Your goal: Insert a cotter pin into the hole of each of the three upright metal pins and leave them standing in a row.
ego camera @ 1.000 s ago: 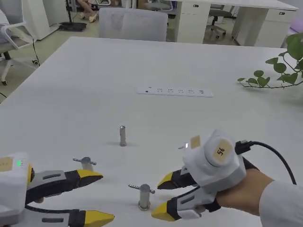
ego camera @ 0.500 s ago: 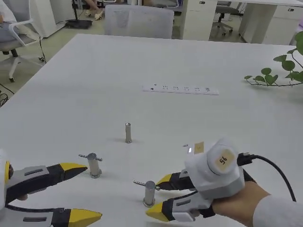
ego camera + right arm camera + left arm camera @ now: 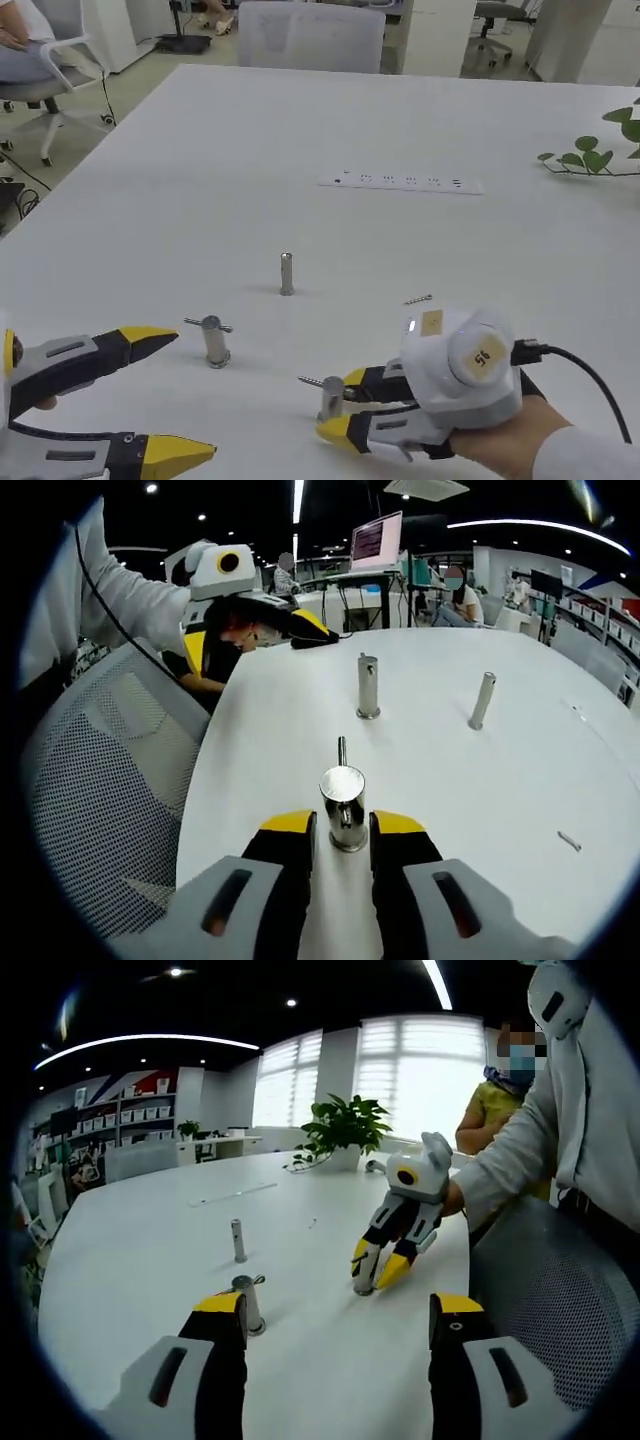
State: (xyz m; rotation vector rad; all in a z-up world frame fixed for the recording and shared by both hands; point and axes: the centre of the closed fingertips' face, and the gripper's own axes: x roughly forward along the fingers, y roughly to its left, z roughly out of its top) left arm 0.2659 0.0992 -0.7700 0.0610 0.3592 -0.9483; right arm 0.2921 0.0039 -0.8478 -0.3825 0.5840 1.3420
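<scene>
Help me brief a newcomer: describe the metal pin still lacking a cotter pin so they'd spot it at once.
On the white table, find the power strip. The far pin stands upright closest to that strip. Its neighbours, the left pin and the near pin, carry cotter pins; it has none.

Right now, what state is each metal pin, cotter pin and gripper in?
Near metal pin: upright, cotter pin through it.
Middle metal pin: upright, cotter pin through it.
Far metal pin: upright, no cotter pin in it.
Loose cotter pin: lying on the table.
Left gripper: open, empty.
Right gripper: shut on the near metal pin.
</scene>
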